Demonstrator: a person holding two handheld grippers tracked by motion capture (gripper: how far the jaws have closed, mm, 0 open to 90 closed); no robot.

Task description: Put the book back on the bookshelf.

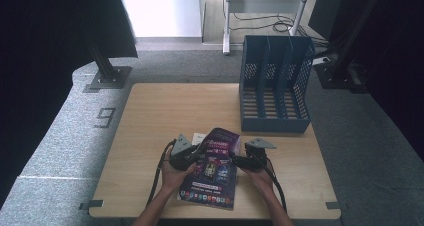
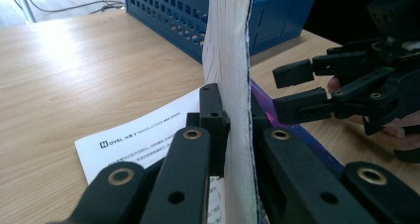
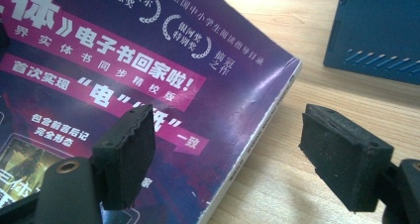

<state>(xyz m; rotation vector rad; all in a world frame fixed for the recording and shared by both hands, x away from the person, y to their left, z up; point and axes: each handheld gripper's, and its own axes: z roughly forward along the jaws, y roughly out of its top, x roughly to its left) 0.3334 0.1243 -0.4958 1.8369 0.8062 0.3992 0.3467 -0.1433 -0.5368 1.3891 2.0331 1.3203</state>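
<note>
Pinching the book's [image 2: 229, 85] page edge between its pressed-together jaws, the left claw [image 2: 233, 130] is holding that side of the volume up off the worktop [image 2: 74, 70], low in the left gripper view. The right claw [image 3: 223, 154] is sitting spread, its jaws straddling the book's opposite long edge without touching it, so that edge lies straight ahead between them. In the high view the book [image 1: 212, 171] is lying at the lower middle of the frame, long axis running away from the person, between both hands. Its cover is glossy purple with pink banners and white Chinese print. A white printed sheet [image 2: 143, 140] is lying beneath it, and the blue file rack [image 1: 275, 86] is standing at the upper right.
</note>
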